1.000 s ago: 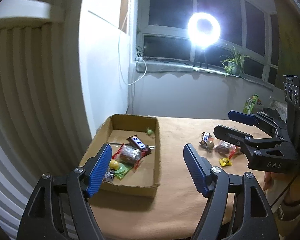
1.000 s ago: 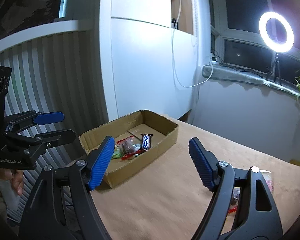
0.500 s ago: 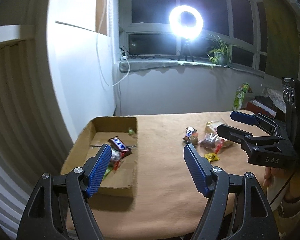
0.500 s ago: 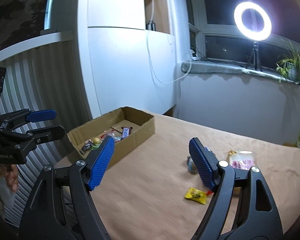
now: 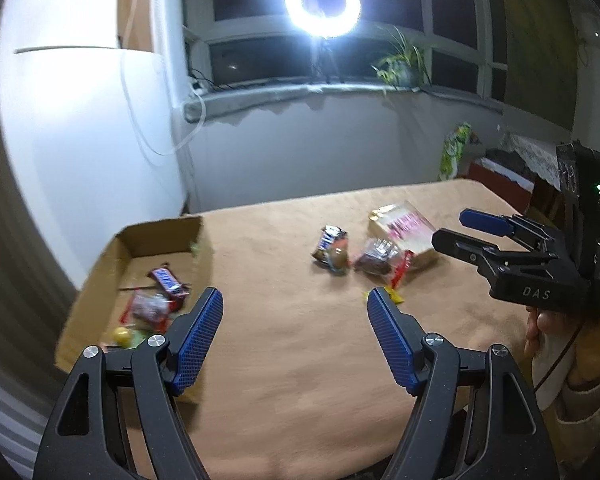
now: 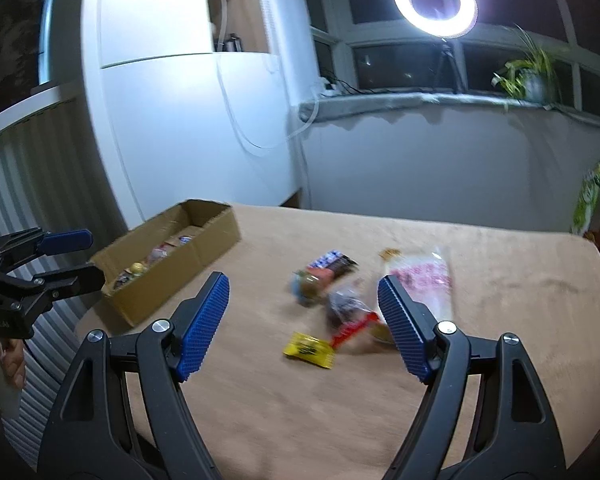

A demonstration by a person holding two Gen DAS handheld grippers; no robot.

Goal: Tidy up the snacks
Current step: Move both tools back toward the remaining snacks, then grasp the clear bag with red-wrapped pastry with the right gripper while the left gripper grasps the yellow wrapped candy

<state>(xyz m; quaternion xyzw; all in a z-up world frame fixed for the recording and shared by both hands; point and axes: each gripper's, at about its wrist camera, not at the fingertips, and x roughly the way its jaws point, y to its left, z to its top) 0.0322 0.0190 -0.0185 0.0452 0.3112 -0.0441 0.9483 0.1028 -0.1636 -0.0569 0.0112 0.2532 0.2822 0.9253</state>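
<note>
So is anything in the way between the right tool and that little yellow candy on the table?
Nothing visible. The right tool is open and empty, and only bare tan tablecloth lies between it and the yellow candy. A red-wrapped snack lies just behind the candy, not in front.

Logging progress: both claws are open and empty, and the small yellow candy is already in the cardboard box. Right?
Not quite. The small yellow candy lies on the table, outside the cardboard box, as the right wrist view shows. Both claws, left and right, are open and empty.
</note>
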